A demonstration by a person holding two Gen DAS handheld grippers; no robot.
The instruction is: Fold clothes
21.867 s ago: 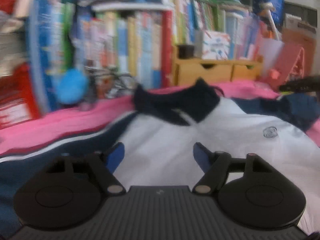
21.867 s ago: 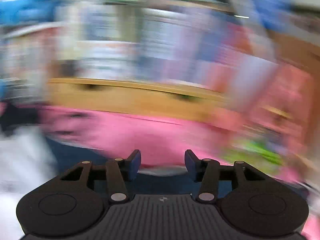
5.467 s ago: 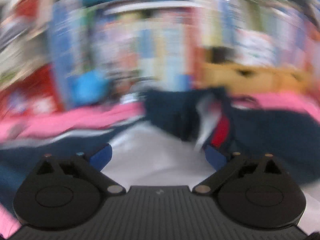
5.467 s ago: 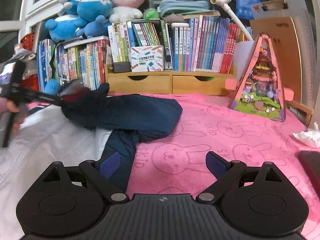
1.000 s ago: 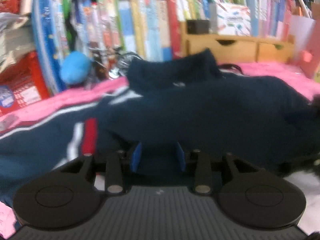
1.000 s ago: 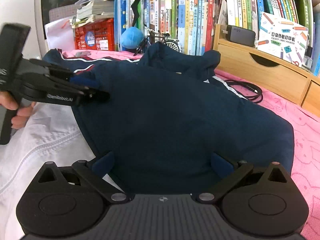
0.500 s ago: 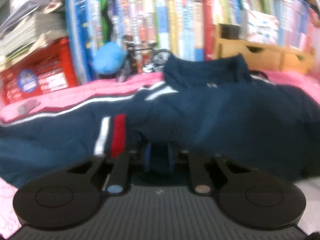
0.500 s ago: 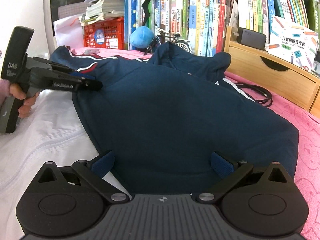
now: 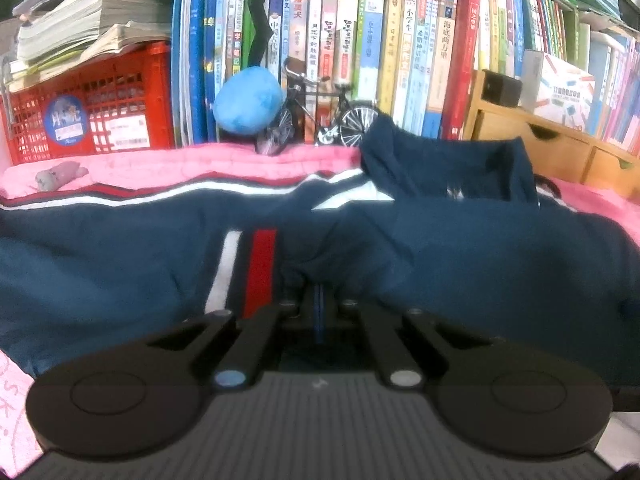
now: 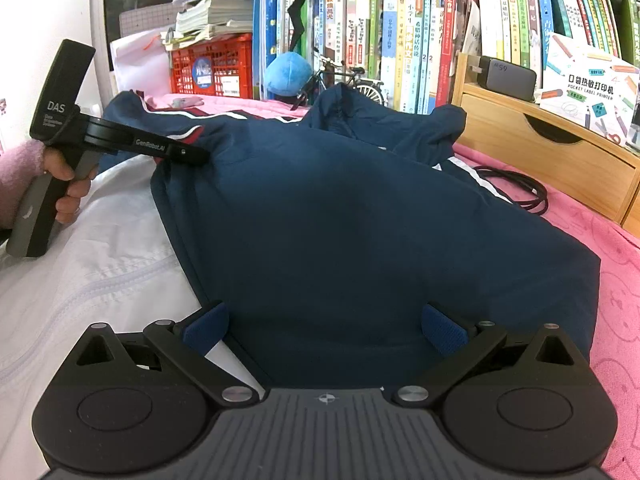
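A navy jacket (image 10: pixel 360 216) with white and red stripes lies on a pink blanket (image 10: pixel 616 264); its white front (image 10: pixel 100 272) shows at the left. One navy panel is folded over the white part. My left gripper (image 9: pixel 319 304) is shut on the navy fabric near the striped cuff (image 9: pixel 256 264); it also shows in the right wrist view (image 10: pixel 196 156), pinching the fold's edge. My right gripper (image 10: pixel 324 328) is open and empty, low over the near edge of the folded navy panel.
Behind the blanket stand a row of books (image 9: pixel 380 60), a red crate (image 9: pixel 92 112), a blue plush ball (image 9: pixel 248 104), a model bicycle (image 9: pixel 320 120) and wooden drawers (image 10: pixel 536 148). A black cable (image 10: pixel 520 192) lies on the blanket at the right.
My left gripper has closed fully on the navy fabric and pulled it further left. My right gripper has stayed open and nearly still.
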